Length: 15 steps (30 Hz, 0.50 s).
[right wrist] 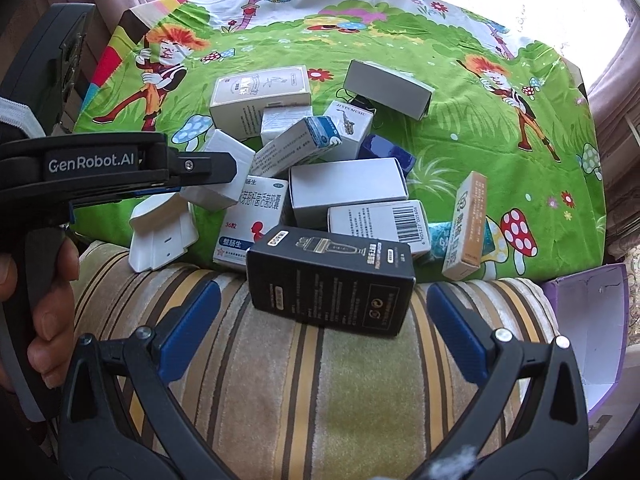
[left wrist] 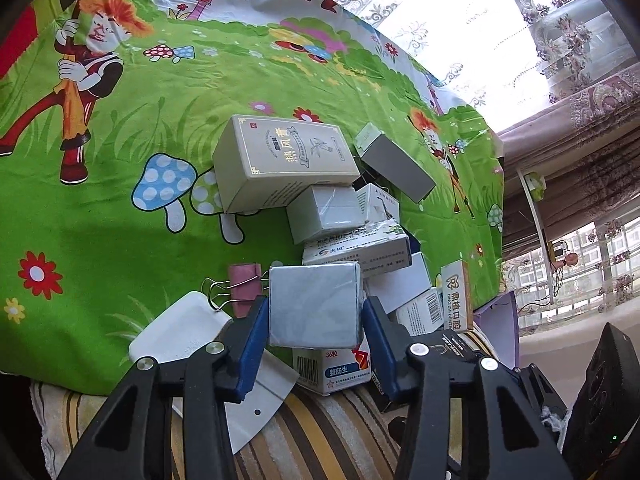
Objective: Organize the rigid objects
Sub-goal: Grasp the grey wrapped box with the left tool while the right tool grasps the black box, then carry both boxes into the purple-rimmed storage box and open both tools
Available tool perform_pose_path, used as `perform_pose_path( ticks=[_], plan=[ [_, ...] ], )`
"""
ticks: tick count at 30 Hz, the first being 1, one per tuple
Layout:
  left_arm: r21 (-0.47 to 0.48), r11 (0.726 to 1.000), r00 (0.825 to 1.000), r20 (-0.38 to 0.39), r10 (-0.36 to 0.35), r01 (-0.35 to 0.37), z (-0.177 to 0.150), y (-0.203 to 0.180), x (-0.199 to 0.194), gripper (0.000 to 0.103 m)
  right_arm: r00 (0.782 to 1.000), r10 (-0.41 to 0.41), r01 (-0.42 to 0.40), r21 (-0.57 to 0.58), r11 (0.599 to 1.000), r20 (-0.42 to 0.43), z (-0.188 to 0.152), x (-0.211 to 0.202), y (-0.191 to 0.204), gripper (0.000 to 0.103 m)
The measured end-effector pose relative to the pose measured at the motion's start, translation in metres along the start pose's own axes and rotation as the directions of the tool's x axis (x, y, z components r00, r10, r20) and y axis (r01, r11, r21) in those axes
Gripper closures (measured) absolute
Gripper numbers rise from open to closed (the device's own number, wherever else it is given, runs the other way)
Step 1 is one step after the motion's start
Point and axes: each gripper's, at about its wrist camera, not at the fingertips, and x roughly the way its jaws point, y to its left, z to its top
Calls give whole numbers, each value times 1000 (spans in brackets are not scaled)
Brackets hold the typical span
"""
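A pile of small cardboard boxes lies on a green cartoon cloth. My left gripper is shut on a small grey-white box and holds it above the pile; the same box shows in the right wrist view between the left gripper's fingers. My right gripper is open and empty, its jaws set on either side of a black box that lies on the striped towel. A large beige box and a grey box lie at the far side of the pile.
A white plastic piece and a pink binder clip lie left of the pile. An orange-edged box stands at the right. An open purple box sits off the cloth's right edge. Curtains hang behind the table.
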Motion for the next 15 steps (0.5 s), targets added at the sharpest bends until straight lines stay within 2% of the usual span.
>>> perform_pose_path(
  ticks=[6,9,15],
  plan=[
    [0,1000,999,40,-6,6,-6,-4,-12,55,1000,-5,5,10,1000,-24,7,11,-2,1],
    [-10,1000,999,50,-13,13,-9,-5,-16,55,1000,-12,12,6,1000,-29,5,12,-5,13],
    [-15,1000,997,72,-23,24,-18,-12,-24,55,999,42,-42,31,999,6,0,2,-15,14]
  ],
)
